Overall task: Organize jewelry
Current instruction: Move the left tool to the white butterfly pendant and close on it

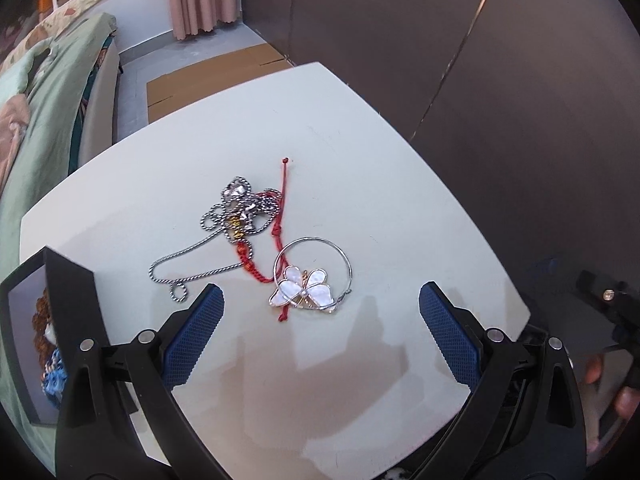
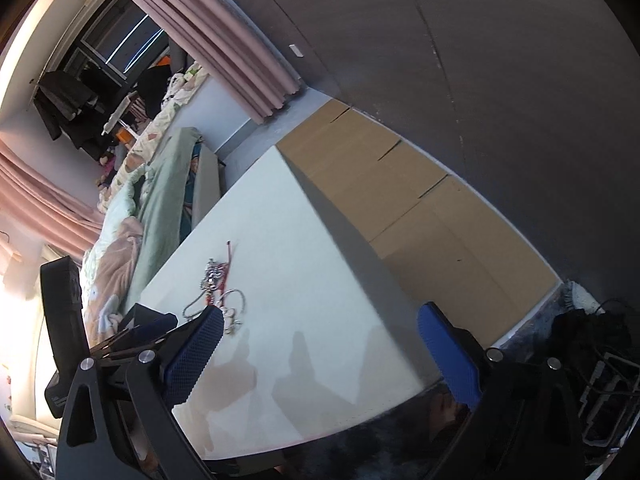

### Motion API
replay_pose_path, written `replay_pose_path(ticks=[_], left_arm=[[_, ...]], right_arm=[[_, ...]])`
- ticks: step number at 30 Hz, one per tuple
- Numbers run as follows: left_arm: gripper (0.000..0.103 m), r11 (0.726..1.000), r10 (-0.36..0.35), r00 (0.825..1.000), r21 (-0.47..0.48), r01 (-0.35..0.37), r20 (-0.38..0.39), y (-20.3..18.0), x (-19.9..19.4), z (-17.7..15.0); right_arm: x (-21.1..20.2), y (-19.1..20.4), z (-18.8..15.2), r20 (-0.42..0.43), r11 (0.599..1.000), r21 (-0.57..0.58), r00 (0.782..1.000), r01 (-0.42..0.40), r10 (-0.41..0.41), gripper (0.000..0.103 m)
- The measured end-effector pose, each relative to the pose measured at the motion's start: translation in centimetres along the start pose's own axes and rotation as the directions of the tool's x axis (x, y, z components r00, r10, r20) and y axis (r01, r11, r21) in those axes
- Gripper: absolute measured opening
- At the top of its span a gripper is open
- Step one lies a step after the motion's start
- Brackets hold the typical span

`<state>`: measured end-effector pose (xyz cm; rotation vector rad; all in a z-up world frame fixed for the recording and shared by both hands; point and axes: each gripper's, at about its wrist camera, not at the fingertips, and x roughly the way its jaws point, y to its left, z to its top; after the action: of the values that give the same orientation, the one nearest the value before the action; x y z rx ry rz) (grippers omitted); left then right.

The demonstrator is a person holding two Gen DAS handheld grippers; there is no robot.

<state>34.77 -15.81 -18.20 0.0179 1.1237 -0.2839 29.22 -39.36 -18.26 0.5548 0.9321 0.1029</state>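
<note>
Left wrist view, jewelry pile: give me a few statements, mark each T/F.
1. The left claw is open and holds nothing. True.
2. The butterfly pendant lies at the far end of the pile. False: it is the piece nearest the claw.
3. The red cord is tangled with the silver chain. True.
4. The jewelry box is on the right. False: it sits at the left edge, open.
5. The right claw grips the chain. False: it is open, empty.

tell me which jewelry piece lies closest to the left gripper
The butterfly hoop earring, white shell wings on a thin silver ring. It lies just ahead of the left gripper; silver chain and red cord sit farther back.
</note>
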Motion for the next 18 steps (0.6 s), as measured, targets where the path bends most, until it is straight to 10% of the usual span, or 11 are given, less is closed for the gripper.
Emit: replay_pose_path(ticks=[7,13,18], left_arm=[[0.095,0.998,0.056,0.998,0.044,-0.055,-0.030,-1.4,1.6,-0.5],[0.043,0.997,0.076,0.996,0.032,-0.074,-0.053,-1.2,2.4,-1.1],[0.042,0.999,0.049,0.998,-0.005,-0.049,-0.040,-0.1,1.3,-0.8]], right_arm=[[-0.2,-0.7,0.1,-0.005,1.000,0.005,1.000,0.008,-0.008,0.095],[-0.4,-0.8,0.1,-0.009,1.000,-0.003,1.000,0.001,-0.001,0.095],[-0.3,-0.9,-0.1,-0.010,1.000,-0.005,1.000,0.002,-0.002,0.095]])
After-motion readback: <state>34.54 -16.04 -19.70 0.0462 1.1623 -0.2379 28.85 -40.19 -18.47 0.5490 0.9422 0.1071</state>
